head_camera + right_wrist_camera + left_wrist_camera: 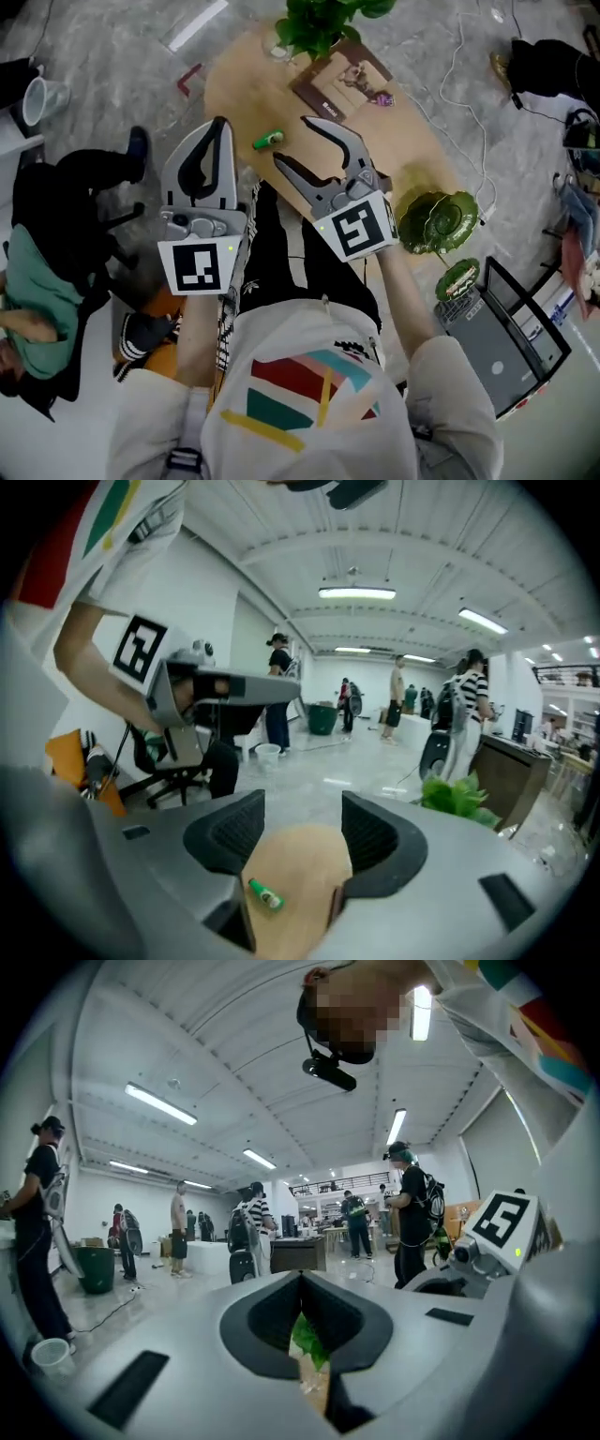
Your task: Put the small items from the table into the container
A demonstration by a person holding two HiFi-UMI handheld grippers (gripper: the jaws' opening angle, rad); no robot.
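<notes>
Over counter [412,141], right gripper [291,139] is holding fingers [230,832] wide apart, empty; left gripper [217,127] is pinching closed, empty. Advise straddling green bottle [267,141] squarely.

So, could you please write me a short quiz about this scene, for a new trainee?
1. True or false: the jaws of the left gripper stand wide apart.
2. Which small item lies on the oval wooden table ahead of the right gripper?
A) a red plastic ball
B) a small green bottle
C) a steel spoon
3. Fill in the missing word: the large leaf-shaped dish at the near end of the table is ___ in colour.

Key: 1 false, the jaws are together; 2 B; 3 green.
</notes>
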